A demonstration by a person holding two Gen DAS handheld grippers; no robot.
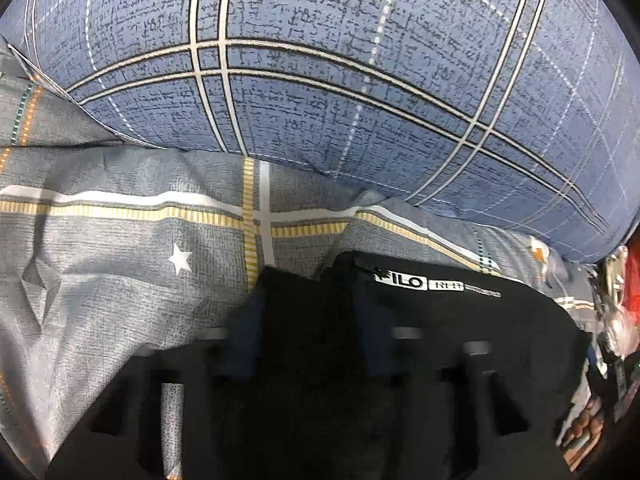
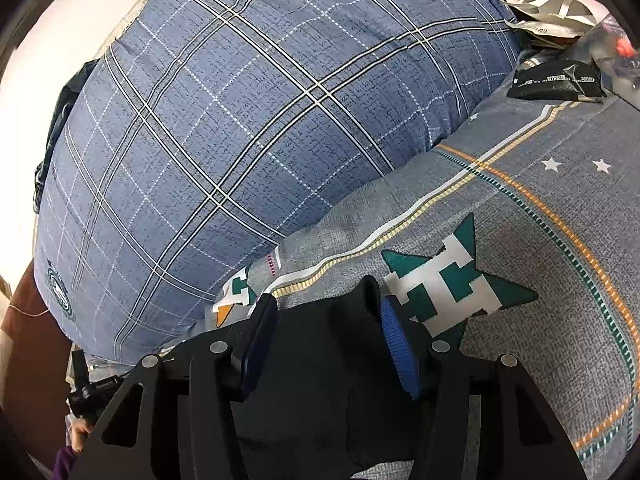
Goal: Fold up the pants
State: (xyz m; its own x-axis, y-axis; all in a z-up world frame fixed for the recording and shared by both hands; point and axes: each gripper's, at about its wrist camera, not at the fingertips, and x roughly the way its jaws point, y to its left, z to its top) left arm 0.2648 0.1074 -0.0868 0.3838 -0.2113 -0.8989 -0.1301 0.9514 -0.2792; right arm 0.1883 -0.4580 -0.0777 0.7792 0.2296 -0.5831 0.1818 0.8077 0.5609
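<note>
Black pants (image 2: 320,360) were seen bunched on a grey patterned bedsheet (image 2: 560,240), in front of a large blue plaid pillow (image 2: 260,120). R. gripper (image 2: 324,340) was held w/ jaws apart, blue pads (image 2: 396,344) on either side of a raised fold, not pressing it. L. gripper (image 1: 308,340) was blurred and dark against the pants (image 1: 440,320), a white logo label (image 1: 420,282) just ahead; whether its jaws were clamped on cloth could not be told.

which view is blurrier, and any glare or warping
Left wrist view: gripper smeared and dark against the black pants; plaid pillow bulges from fisheye. Right wrist view: sharp; white wall blown out at upper left.
</note>
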